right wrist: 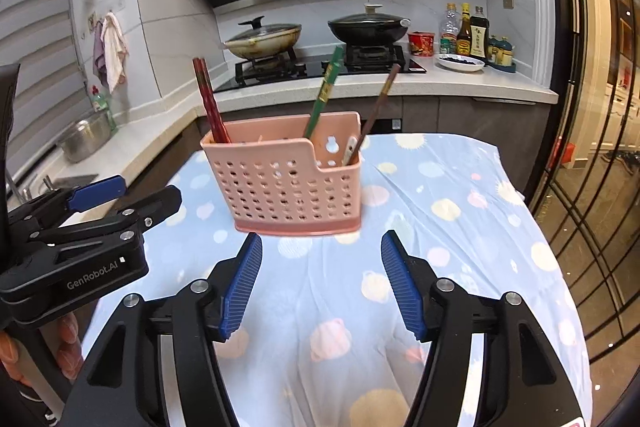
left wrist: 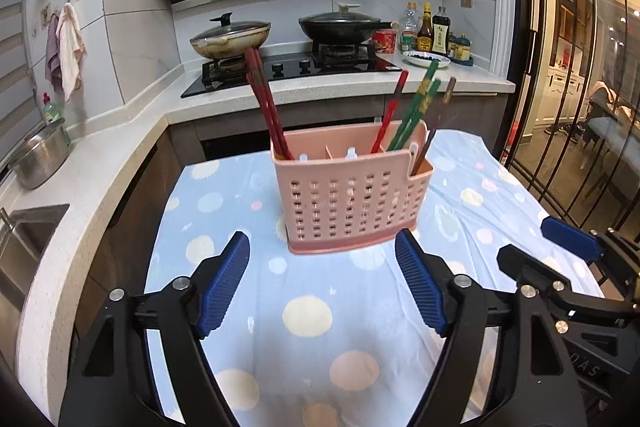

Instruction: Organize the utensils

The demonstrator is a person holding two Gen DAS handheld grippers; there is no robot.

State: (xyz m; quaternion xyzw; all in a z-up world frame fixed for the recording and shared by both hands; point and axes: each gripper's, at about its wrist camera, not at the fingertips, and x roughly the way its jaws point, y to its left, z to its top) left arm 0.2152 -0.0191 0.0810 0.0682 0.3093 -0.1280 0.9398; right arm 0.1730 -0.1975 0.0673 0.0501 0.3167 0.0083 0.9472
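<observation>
A pink perforated utensil holder [left wrist: 352, 203] stands on a table with a blue dotted cloth [left wrist: 320, 327]; it also shows in the right wrist view [right wrist: 292, 187]. Red chopsticks [left wrist: 266, 107] lean in its left end, red and green chopsticks [left wrist: 416, 107] in the middle, brown ones [left wrist: 438, 115] in the small right pocket. The right wrist view shows the red pair [right wrist: 210, 103], a green pair [right wrist: 324, 95] and a brown one [right wrist: 376, 107]. My left gripper [left wrist: 322, 255] is open and empty just in front of the holder. My right gripper [right wrist: 320, 255] is open and empty, also just in front.
Behind the table runs a white kitchen counter [left wrist: 320, 91] with a gas hob, two lidded pans [left wrist: 340, 27], sauce bottles [left wrist: 432, 31] and a dish. A steel pot [left wrist: 40, 155] and a sink are at left. A glass sliding door [left wrist: 580, 67] is at right.
</observation>
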